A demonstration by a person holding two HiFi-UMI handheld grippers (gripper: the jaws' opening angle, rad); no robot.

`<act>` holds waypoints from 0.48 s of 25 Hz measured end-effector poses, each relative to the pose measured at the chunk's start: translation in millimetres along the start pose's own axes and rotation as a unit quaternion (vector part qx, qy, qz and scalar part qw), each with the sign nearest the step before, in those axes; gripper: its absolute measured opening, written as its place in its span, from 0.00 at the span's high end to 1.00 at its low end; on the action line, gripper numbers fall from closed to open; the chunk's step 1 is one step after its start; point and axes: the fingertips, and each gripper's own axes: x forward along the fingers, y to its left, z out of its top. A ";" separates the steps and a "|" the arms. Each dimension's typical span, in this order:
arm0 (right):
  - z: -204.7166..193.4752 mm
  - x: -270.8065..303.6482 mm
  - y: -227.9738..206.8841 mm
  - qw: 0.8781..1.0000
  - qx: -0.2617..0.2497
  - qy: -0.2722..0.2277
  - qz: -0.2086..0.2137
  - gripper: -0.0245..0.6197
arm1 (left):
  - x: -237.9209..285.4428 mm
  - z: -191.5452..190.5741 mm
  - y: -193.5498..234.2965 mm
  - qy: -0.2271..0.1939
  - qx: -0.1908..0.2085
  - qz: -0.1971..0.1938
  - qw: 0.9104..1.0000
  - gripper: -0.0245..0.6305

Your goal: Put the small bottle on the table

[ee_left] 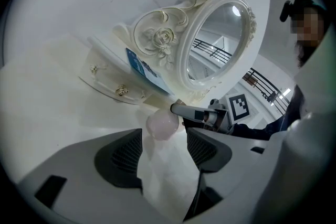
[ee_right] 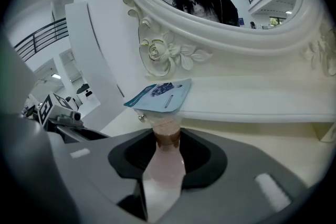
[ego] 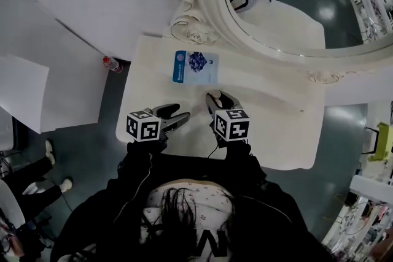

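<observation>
In the right gripper view a small pale pink bottle [ee_right: 164,178] with a brown neck and a clear cap stands up between the jaws of my right gripper [ee_right: 168,145], which is shut on it. My left gripper [ee_left: 164,140] is shut on another pale pink bottle [ee_left: 163,124] with a round top. In the head view both grippers hang over the near part of the white dressing table [ego: 276,126], the left gripper [ego: 181,118] beside the right gripper [ego: 216,100]. Both point toward the mirror, and the bottles are mostly hidden there.
A blue packet [ego: 195,65] lies on the table's raised back shelf under the ornate white mirror frame [ego: 215,15]. Small drawers with gold knobs [ee_left: 122,91] sit below the shelf. A red-capped bottle [ego: 111,64] stands on the floor left of the table.
</observation>
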 end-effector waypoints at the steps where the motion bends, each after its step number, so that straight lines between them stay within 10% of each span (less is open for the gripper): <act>1: 0.6 0.8 1.2 1.000 -0.009 -0.001 -0.002 0.73 | -3.4 1.4 1.9 -0.003 0.000 0.003 1.000 0.56; 12: -8.4 0.5 16.2 0.990 -0.141 -0.020 -0.010 0.73 | -18.2 11.2 7.5 -0.018 0.004 0.004 1.000 0.56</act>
